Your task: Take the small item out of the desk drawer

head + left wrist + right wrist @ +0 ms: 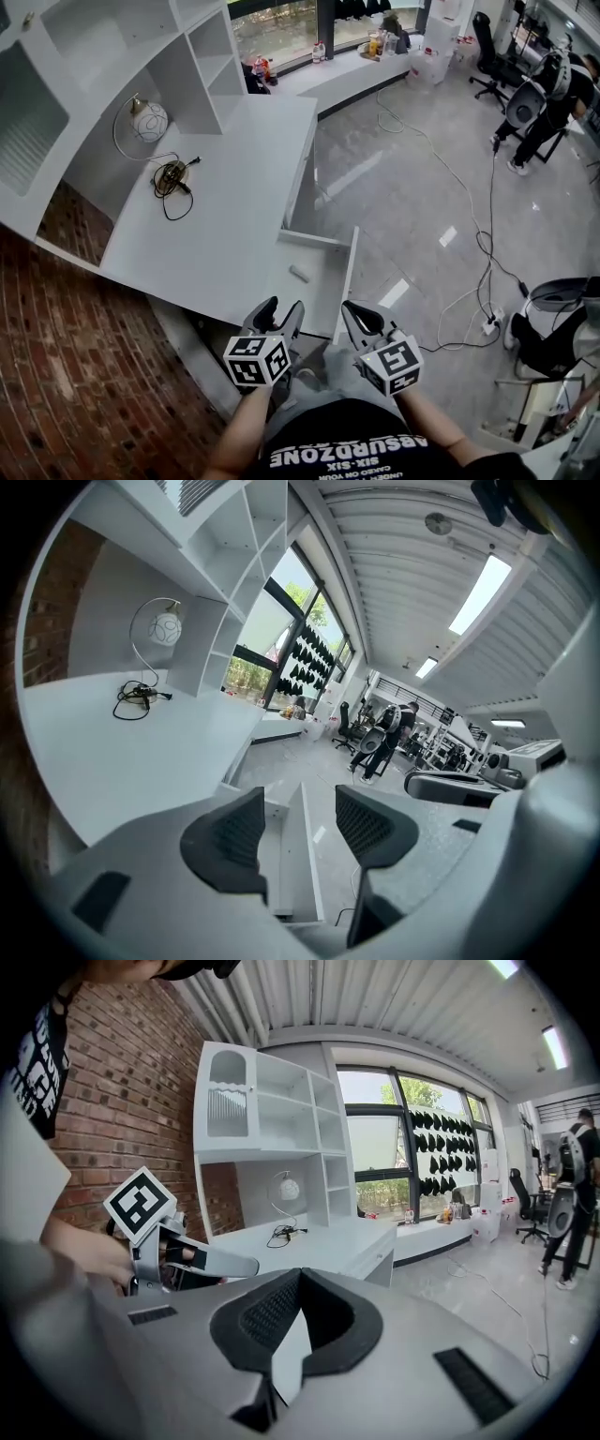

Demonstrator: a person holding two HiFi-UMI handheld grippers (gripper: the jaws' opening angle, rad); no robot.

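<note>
Jaws of left gripper (300,822) gape empty, tilted downward; right gripper (300,1274) seemingly closed.

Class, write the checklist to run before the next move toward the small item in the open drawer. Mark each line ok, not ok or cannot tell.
1. Drawer pulled open: ok.
2. Item lying uncovered in the drawer: ok.
3. Left gripper jaws apart and empty: ok.
4. Right gripper ready to grasp: not ok, jaws together.
5. A gripper at the item: not ok, both are short of it.
6. Item's shape, for choosing a grip: cannot tell, too small.
</note>
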